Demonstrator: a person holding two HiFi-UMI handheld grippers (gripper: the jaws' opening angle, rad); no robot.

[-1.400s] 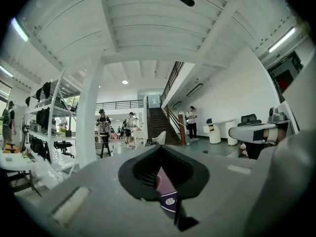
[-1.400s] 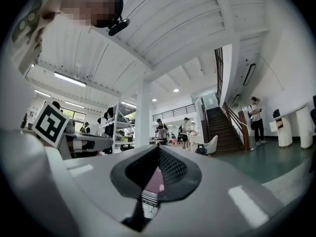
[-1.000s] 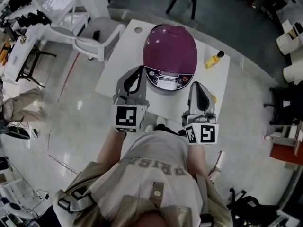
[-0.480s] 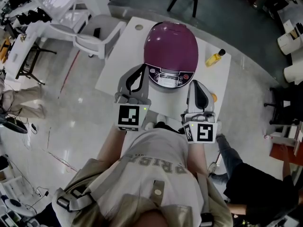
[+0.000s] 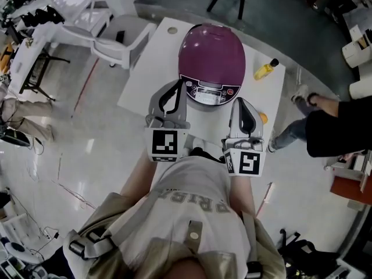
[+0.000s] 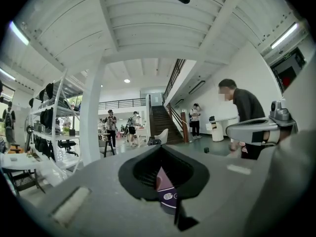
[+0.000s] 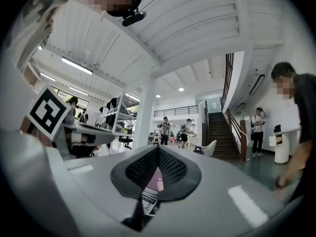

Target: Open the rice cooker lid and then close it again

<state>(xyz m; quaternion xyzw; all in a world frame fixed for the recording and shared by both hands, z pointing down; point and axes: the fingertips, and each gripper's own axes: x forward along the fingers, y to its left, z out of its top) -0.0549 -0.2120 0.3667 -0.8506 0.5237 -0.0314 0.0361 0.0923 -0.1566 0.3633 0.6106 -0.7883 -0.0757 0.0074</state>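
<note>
The rice cooker [image 5: 211, 57] stands on the white table [image 5: 145, 80], its purple lid down and its control panel [image 5: 209, 91] facing me. My left gripper [image 5: 176, 88] is shut and empty, its tip close to the cooker's front left side. My right gripper [image 5: 243, 103] is also shut and empty, just off the cooker's front right. Whether either tip touches the cooker I cannot tell. In the left gripper view the jaws [image 6: 159, 149] are pressed together, and a slice of the cooker [image 6: 166, 191] shows through the gap. The right gripper view shows the same: joined jaws [image 7: 158, 149] and the panel [image 7: 149, 201] beyond.
A yellow bottle [image 5: 264, 70] lies on the table's far right, and a small orange thing [image 5: 263, 118] sits beside my right gripper. A white chair [image 5: 119, 36] stands left of the table. A person in dark clothes [image 5: 331, 127] bends close to the table's right side.
Both grippers have stayed where they were, shut, and the lid is still down. The person in dark clothes has walked from the lower right up to the table's right side.
</note>
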